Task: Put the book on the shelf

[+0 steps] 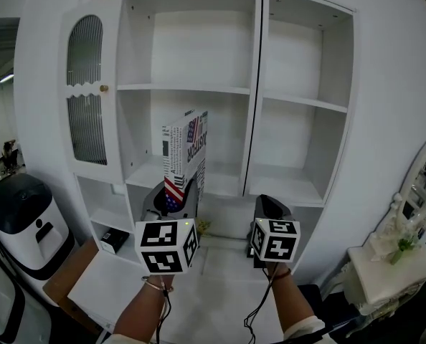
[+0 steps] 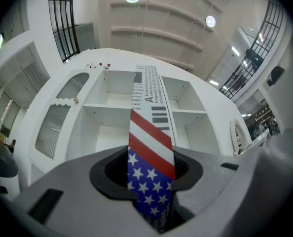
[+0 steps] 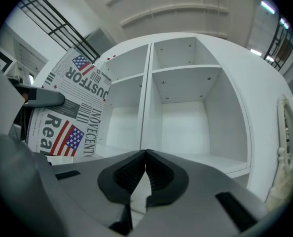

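Observation:
My left gripper (image 1: 176, 201) is shut on the lower edge of a book (image 1: 185, 154) with a white cover, black print and a stars-and-stripes flag. It holds the book upright in front of the white shelf unit (image 1: 250, 92), level with the middle left compartment. In the left gripper view the book (image 2: 149, 147) rises from between the jaws of that gripper (image 2: 151, 181). My right gripper (image 1: 272, 208) hangs to the right, below the middle right compartment, shut with nothing in it. In the right gripper view its jaw tips meet (image 3: 144, 154), and the book (image 3: 72, 107) shows at the left.
The shelf unit's open compartments hold nothing that I can see. A cabinet door (image 1: 86, 95) with a ribbed glass pane and small knob is at the left. A white and black appliance (image 1: 23, 217) stands at the lower left; a white side table (image 1: 381, 274) with a plant stands at the right.

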Action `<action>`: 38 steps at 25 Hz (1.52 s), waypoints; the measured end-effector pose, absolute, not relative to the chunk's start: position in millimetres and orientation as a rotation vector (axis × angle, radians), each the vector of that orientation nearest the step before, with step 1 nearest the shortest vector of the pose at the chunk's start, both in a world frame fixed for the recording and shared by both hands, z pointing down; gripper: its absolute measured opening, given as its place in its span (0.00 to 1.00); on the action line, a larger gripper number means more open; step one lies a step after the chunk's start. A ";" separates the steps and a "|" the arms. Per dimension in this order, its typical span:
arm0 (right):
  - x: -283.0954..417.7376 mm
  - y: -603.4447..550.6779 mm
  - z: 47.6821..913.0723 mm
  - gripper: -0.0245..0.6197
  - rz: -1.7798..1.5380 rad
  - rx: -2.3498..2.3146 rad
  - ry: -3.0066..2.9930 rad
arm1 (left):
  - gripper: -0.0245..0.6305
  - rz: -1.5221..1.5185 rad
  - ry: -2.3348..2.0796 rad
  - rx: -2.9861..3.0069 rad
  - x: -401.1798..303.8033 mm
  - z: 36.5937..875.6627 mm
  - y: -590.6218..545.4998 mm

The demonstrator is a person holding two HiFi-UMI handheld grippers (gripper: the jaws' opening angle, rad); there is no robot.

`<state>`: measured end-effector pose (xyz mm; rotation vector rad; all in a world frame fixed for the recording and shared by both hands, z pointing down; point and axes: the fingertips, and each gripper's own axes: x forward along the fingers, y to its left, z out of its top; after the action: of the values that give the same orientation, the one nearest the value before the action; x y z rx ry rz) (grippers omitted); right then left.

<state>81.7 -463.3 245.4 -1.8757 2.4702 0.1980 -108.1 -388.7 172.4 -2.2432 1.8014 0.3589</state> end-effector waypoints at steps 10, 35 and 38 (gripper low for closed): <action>90.2 -468.4 218.0 0.07 0.218 -1.864 2.447 | 0.28 0.361 1.739 -2.219 -100.9 125.8 -384.6; 120.1 -481.8 164.7 0.07 0.242 -1.883 2.374 | 0.28 0.424 1.639 -2.236 -84.1 16.3 -379.8; 120.1 -486.7 162.0 0.07 0.242 -1.886 2.370 | 0.28 0.429 1.641 -2.219 -83.1 4.0 -379.9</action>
<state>120.1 -486.7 162.0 -1.8857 2.3697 0.2416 -83.1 -379.9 4.0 -2.2188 1.6407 0.4291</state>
